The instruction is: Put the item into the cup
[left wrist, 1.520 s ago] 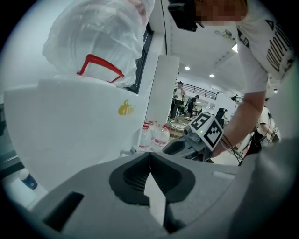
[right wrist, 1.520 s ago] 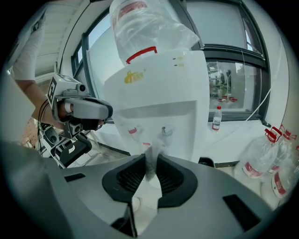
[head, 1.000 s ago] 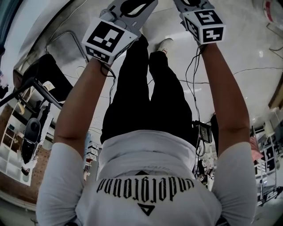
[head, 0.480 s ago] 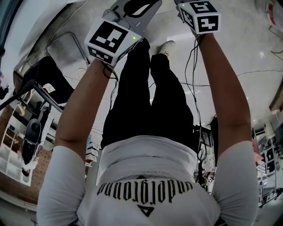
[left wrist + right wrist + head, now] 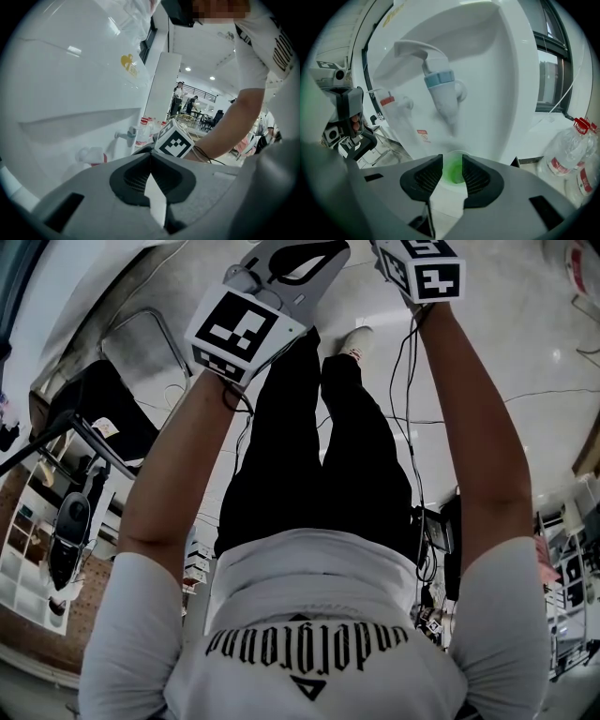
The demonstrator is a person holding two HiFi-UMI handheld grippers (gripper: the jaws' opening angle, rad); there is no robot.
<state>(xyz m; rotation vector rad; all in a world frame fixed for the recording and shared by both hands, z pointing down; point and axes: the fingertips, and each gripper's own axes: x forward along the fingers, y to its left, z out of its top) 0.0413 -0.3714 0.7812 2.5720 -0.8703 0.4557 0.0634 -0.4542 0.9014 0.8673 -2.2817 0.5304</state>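
My right gripper [image 5: 452,177] is shut on a pale cup [image 5: 451,165] whose inside looks green. The cup sits between the two dark pads, just below the blue-collared tap [image 5: 440,91] of a white water dispenser [image 5: 497,70]. No liquid shows at the spout. My left gripper [image 5: 151,158] has its pads pressed together with nothing between them, and points at the same dispenser [image 5: 70,70] from the left. The right gripper's marker cube [image 5: 174,139] shows beyond it. In the head view both marker cubes, left [image 5: 246,332] and right [image 5: 427,268], are held out at the top edge.
A second tap with a red tag [image 5: 391,104] sits left of the blue one. Water bottles with red caps [image 5: 576,152] stand on the right. Cables [image 5: 525,395] trail over the shiny floor. A black chair frame [image 5: 98,418] and shelves [image 5: 37,540] are on the left.
In the head view both grippers have edged farther forward, toward the top edge. The right cube is now partly cut off there. Their states look the same.
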